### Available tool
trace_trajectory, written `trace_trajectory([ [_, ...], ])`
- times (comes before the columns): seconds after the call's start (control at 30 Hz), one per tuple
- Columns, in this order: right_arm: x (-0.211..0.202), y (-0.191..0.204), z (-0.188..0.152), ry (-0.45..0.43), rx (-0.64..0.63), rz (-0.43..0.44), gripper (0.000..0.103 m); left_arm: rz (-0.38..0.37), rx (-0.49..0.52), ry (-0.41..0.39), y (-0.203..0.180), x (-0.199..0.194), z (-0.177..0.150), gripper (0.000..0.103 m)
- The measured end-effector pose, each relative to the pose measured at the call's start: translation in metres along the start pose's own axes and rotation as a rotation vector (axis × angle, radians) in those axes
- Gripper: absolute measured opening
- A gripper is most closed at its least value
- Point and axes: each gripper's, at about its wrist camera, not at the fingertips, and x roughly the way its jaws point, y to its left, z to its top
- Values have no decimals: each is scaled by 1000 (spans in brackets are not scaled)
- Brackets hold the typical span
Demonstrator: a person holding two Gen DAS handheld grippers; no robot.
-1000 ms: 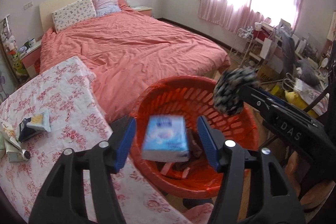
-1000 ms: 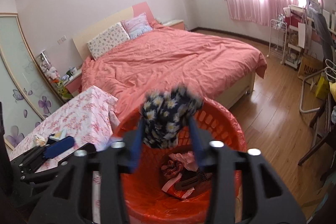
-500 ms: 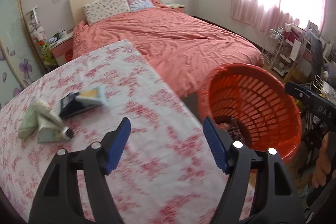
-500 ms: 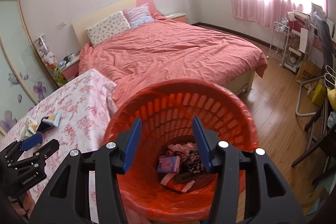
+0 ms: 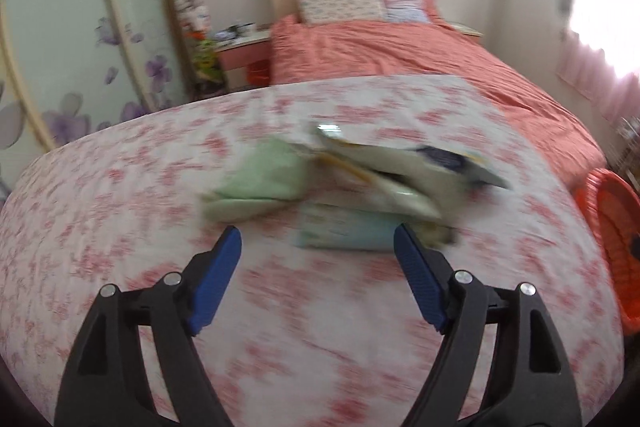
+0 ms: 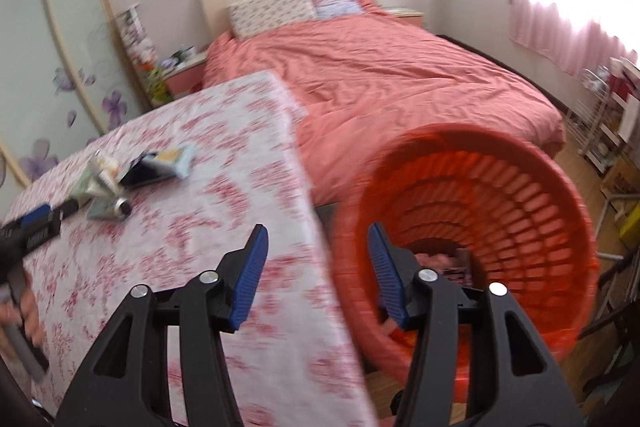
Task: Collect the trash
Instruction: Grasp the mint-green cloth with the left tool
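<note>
A blurred pile of trash lies on the floral table (image 5: 120, 211): a green packet (image 5: 260, 183), a pale tube (image 5: 344, 229) and a wrapper with a dark blue patch (image 5: 436, 157). My left gripper (image 5: 316, 231) hovers just short of the pile, its jaws opening with nothing between them. My right gripper (image 6: 318, 229) hangs over the gap between the table's edge and the orange basket (image 6: 520, 163), jaws opening and empty. Trash (image 6: 456, 263) lies in the basket's bottom. In the right wrist view the same pile (image 6: 116, 183) shows with the left gripper (image 6: 36, 223) beside it.
A bed with a salmon cover (image 6: 400, 75) stands behind the table and basket. A nightstand with clutter (image 5: 236, 43) and a wardrobe with purple flowers (image 5: 72, 67) are at the back left. Shelves and chairs (image 6: 608, 115) stand on the wooden floor at the right.
The left gripper let a blue-white packet go into the basket and swung left to the pile. The right gripper let a dark floral wad go into the basket and shifted left. Both jaws widened.
</note>
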Motion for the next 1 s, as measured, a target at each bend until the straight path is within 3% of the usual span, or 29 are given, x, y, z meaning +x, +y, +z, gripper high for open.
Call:
trace_trajectory([
  [0.17,14,35,-3,33,-46,44,54,30,-71,60,45,43,21,77],
  [0.4,29,63,-1,63,-74,72,54,23,-3,78,34,69,32,77],
  [0.43,32,67,-1,68,-78,76,54,25,4,84,31,72,31,75],
  [0.53,37,78,-2,78,-95,86,54,15,-7,110,32,84,32,55],
  [0.63,40,91,-5,88,-111,102,54,19,-21,101,41,80,31,28],
  [0.67,41,96,-6,92,-117,107,54,3,-28,101,45,78,29,24],
  [0.73,43,103,-6,96,-127,117,54,-9,-37,102,55,72,25,19],
  [1.0,47,128,3,42,-159,117,54,12,-41,118,88,37,-13,20],
])
